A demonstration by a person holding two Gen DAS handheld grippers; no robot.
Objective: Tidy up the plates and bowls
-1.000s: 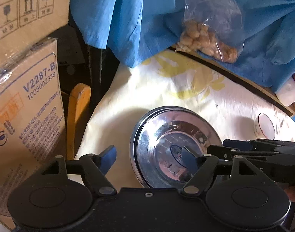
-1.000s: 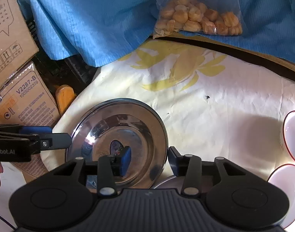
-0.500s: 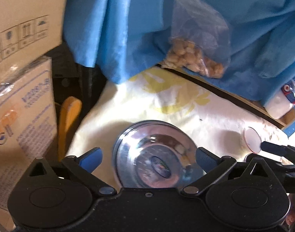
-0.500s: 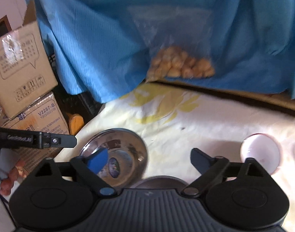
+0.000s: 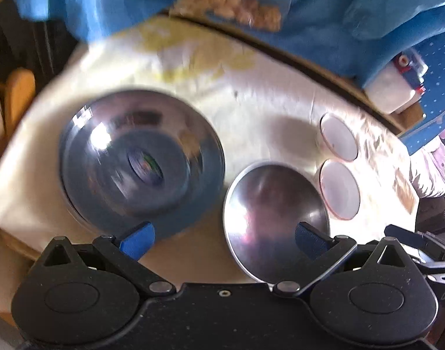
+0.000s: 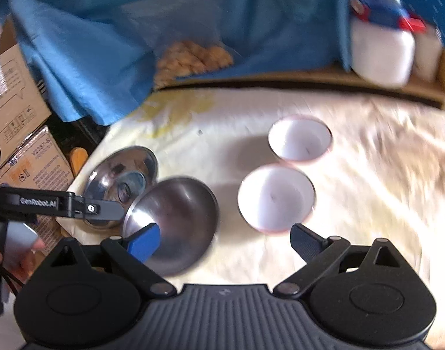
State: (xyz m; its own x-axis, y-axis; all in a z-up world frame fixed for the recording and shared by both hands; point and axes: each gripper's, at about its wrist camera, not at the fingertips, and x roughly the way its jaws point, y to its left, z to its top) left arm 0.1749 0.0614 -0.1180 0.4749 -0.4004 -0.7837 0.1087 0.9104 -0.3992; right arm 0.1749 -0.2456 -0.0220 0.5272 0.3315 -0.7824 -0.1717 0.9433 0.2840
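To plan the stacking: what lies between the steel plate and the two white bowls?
The steel bowl lies between the steel plate and the white bowls, as the right wrist view shows.

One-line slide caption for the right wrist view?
Open right tool above a steel bowl and two white bowls, steel plate at left.

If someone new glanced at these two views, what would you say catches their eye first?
Probably the shiny steel plates stacked at the left of the cream cloth, with a steel bowl just to their right. Next, the two white bowls with red rims, side by side further right. Behind it all hangs a blue cloth with a clear bag of snacks against it.
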